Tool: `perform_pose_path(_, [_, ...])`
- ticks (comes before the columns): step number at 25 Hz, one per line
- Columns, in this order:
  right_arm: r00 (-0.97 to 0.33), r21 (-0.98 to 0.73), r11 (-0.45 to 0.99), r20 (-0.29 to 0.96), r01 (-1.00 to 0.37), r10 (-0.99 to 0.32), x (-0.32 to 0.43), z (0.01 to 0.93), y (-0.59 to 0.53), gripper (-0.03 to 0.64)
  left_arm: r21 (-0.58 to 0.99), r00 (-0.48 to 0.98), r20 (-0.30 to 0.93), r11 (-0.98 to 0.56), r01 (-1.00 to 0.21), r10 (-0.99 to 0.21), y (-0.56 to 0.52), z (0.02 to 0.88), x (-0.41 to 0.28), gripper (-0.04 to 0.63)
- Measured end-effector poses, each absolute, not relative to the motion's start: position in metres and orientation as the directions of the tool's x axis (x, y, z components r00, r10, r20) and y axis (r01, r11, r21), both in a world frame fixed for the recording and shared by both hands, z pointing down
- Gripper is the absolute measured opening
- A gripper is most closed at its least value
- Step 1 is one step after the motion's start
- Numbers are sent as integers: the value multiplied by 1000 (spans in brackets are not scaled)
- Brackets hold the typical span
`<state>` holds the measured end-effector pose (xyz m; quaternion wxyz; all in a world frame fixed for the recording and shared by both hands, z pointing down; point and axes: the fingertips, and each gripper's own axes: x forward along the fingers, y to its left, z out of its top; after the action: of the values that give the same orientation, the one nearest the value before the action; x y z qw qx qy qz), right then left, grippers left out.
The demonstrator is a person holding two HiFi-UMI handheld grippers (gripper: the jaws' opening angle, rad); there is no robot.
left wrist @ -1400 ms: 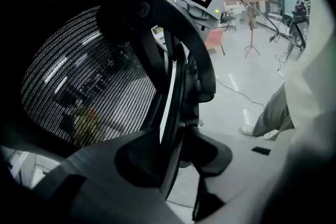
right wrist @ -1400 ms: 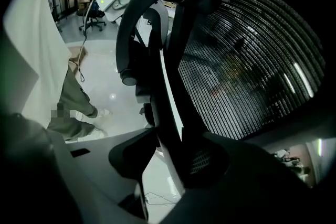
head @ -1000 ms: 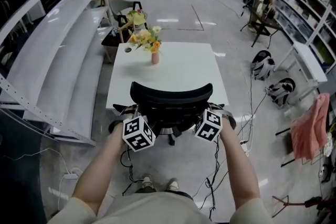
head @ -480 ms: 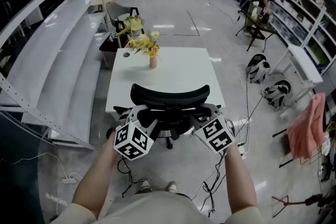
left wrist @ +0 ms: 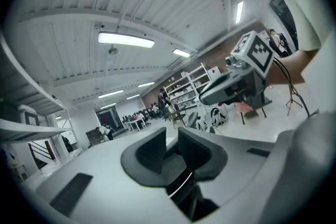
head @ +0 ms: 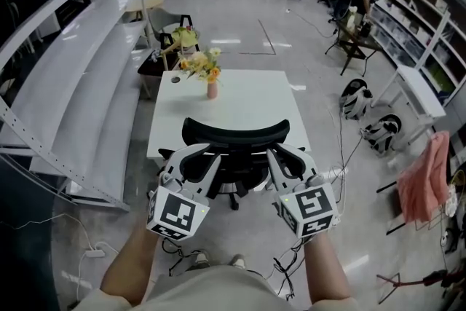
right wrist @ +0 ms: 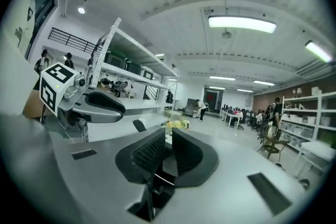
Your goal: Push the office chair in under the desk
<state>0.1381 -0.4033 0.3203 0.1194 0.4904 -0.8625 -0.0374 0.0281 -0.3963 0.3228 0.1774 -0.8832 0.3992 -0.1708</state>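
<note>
Office chair (head: 234, 133), backrest seemingly between closing jaws

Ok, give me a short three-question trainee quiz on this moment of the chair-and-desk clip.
1. True or false: the vase of flowers stands on the white desk.
2. The backrest of the office chair is at the desk's: A) edge nearest the person, B) far edge, C) left side.
3. What do the left gripper and right gripper hold?
Key: 1 true. 2 A. 3 Nothing: both sets of fingers are closing with nothing between them.
</note>
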Motion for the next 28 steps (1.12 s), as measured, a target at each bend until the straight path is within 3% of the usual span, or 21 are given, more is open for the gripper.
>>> perform_pose_path(4, [-468,189,473,75,-861,-881,137,292,-387,44,-424,609,34,-563,-709,-792,-389,298,23,15])
perform_pose_path(12, [-431,145,419,-63,-896,-900,144,263,-356,11,-316,534,-106,-481,-818,-839,-377,280,5,8])
perform_pose_path(20, [-415,163,395,-112,-904,-903,150,264,-343,6,-231,485,-119,-451,-862,-866,-365,290,-7,6])
perform_pose_path(28, [-411,130,404,-29,-905,-911,153,310,-357,6,-220,489,-86,-462,-859,-868,-363,325,-12,6])
